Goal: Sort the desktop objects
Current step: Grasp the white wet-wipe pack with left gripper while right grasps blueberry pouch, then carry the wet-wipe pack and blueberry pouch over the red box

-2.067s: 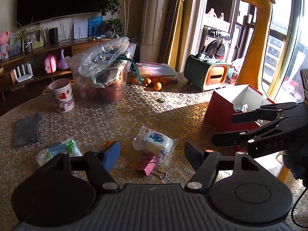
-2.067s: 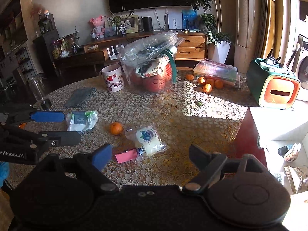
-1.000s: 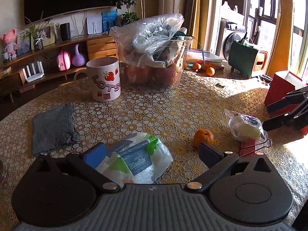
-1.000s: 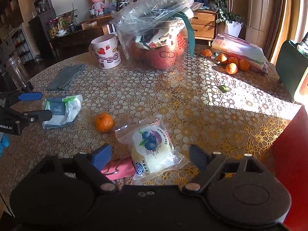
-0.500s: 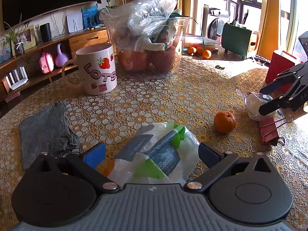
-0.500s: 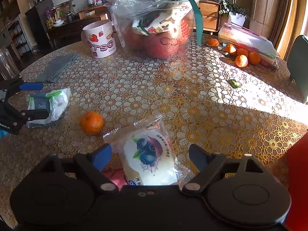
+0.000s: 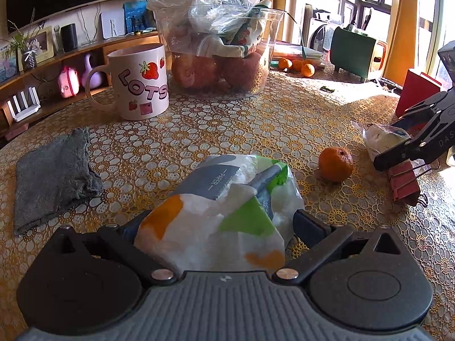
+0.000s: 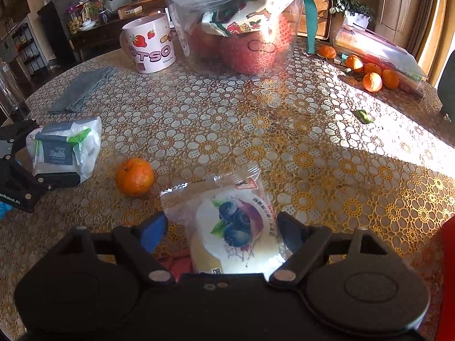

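My left gripper (image 7: 219,227) sits low over the table with its fingers on either side of the white plastic tissue pack with grey, green and orange print (image 7: 227,207); the pack fills the gap and both finger pads look pressed against its sides, so I read it as pinching the pack, which rests on the gold floral lace tablecloth (image 7: 227,130). The right-wrist view shows the same pack (image 8: 65,147) between those black fingers at the left edge. My right gripper (image 8: 221,233) has its fingers spread, straddling the clear-wrapped white bun packet with the blueberry picture (image 8: 230,233); the right finger is close against the wrapper, the blue-padded left finger stands apart from it, so no grip. The packet lies flat on the cloth, a pink binder clip (image 7: 403,182) just beside it under my right fingers. A small orange tangerine (image 8: 135,176) sits between pack and packet, touching neither. Farther back: a white mug with strawberries and pink lettering (image 7: 139,82), a clear plastic tub stuffed with bags and red fruit (image 7: 221,65), a folded grey cloth (image 7: 54,170) left of the pack, a cluster of tangerines (image 8: 372,76) by a flat clear case, a red box (image 7: 418,91) at the right edge.
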The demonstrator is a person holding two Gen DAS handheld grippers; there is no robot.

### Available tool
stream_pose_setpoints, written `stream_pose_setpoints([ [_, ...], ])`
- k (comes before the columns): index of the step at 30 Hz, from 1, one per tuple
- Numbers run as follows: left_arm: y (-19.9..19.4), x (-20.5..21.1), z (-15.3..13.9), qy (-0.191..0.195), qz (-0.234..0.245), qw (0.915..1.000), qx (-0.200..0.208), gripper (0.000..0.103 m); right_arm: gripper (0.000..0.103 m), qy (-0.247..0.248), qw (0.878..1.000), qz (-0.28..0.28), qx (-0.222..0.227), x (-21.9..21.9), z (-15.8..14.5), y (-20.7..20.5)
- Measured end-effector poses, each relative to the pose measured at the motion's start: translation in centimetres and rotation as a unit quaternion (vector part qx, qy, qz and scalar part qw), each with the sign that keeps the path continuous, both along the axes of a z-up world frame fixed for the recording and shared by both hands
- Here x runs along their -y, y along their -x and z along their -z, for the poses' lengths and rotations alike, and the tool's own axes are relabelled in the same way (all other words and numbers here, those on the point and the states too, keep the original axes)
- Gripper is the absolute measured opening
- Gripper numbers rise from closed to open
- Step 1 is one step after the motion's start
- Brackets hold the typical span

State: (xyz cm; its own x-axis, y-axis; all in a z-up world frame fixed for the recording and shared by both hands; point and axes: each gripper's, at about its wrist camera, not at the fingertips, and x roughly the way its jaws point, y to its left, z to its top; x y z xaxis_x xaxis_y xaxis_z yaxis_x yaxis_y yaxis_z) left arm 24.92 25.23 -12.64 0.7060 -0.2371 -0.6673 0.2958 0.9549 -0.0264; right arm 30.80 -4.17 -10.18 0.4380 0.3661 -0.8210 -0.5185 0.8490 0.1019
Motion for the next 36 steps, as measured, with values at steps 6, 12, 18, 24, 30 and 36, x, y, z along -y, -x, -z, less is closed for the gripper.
stream_pose_setpoints([
  [6, 0.2, 0.7, -0.1, -0.005, -0.010, 0.9999, -0.002, 0.102, 0.081, -0.005, 1.000, 0.004, -0.002, 0.3, 0.1, 0.0],
  [12, 0.8, 1.5, -0.6, 0.000, -0.017, 0.9998, 0.005, 0.086, 0.067, 0.011, 1.000, -0.001, 0.005, 0.3, -0.2, 0.2],
  [18, 1.1, 2.5, -1.5, -0.005, -0.032, 0.9995, 0.005, 0.073, 0.057, 0.016, 1.000, 0.012, 0.007, 0.8, -0.6, 0.2],
  [24, 2.3, 3.2, -2.9, 0.014, -0.065, 0.9977, 0.013, 0.057, 0.055, 0.009, 0.999, 0.030, 0.011, 2.0, -1.4, 0.7],
  [30, 3.9, 4.3, -4.4, 0.032, -0.103, 0.9941, 0.012, 0.048, 0.053, -0.008, 0.999, 0.047, 0.024, 4.2, -3.2, 1.7],
  [36, 6.2, 6.0, -6.5, 0.043, -0.128, 0.9907, 0.017, 0.047, 0.053, -0.028, 0.997, 0.058, 0.036, 6.8, -5.0, 3.7],
])
